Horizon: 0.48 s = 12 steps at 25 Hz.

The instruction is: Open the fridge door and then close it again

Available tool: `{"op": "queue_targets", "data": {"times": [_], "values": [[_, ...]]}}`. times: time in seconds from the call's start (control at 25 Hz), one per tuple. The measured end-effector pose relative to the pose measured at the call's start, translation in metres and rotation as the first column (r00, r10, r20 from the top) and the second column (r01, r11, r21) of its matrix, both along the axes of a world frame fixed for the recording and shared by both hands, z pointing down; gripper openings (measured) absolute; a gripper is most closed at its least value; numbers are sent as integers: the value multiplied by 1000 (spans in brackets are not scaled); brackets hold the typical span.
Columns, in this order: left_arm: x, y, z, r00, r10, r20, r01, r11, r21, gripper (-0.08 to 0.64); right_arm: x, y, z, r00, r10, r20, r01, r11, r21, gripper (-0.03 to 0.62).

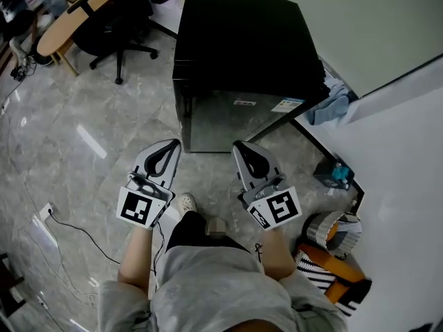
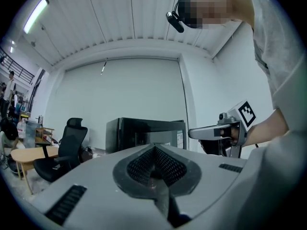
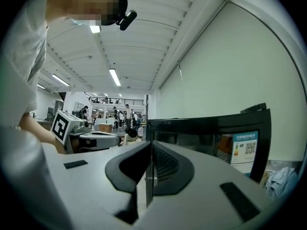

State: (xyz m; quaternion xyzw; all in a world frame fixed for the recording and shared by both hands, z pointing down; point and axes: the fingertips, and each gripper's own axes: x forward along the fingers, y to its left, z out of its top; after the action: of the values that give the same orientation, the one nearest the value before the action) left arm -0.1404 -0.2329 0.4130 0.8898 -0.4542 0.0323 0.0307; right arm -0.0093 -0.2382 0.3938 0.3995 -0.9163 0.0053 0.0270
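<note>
Here is the black fridge (image 1: pixel 239 43), standing at the upper middle of the head view with its back against the pale wall (image 1: pixel 374 26). Its door (image 1: pixel 235 120) is closed, the glossy front facing down the frame toward the person, with a small label near the door's upper right corner.

Both tongs hover low over the grey marbled floor (image 1: pixel 76 137), just short of that door and touching nothing. The left gripper (image 1: pixel 174 144) sits left of centre, its tip aimed at the lower left part of the door. Its own view shows the two jaws pressed together with nothing between them. The right gripper (image 1: pixel 237 145) sits right of centre and is likewise closed and empty: in its own view the jaws meet in a thin line, and the fridge front fills the right half beyond them. The two are level and roughly side by side, well apart from each other. Each has its marker cube nearer the person, the left cube (image 1: pixel 142 207) and the right cube (image 1: pixel 277 208).

Below them, at the bottom of the frame, are the person's grey shorts (image 1: pixel 221 289) and one white shoe (image 1: pixel 185 203).

In the upper left corner stands a black office chair (image 1: pixel 114 19) beside a wooden desk (image 1: pixel 66 23). A blue cloth (image 1: pixel 332 106) lies crumpled on the floor by the fridge's right side. Over at the lower right is a striped, orange-and-black bundle (image 1: pixel 336 272), and a cable (image 1: pixel 76 230) trails across the lower left.
</note>
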Motion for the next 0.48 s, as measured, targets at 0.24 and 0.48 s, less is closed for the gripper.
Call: {"op": "queue_targets", "data": {"times": [0.24, 0.48], "values": [[-9, -26, 31, 1000, 10, 3, -9, 999, -46, 14, -6, -9, 18, 1000, 15, -17, -15, 999, -35, 23], [-19, -57, 63, 1000, 22, 6, -22, 999, -36, 18, -9, -14, 35, 999, 37, -34, -39, 997, -72, 23]]}}
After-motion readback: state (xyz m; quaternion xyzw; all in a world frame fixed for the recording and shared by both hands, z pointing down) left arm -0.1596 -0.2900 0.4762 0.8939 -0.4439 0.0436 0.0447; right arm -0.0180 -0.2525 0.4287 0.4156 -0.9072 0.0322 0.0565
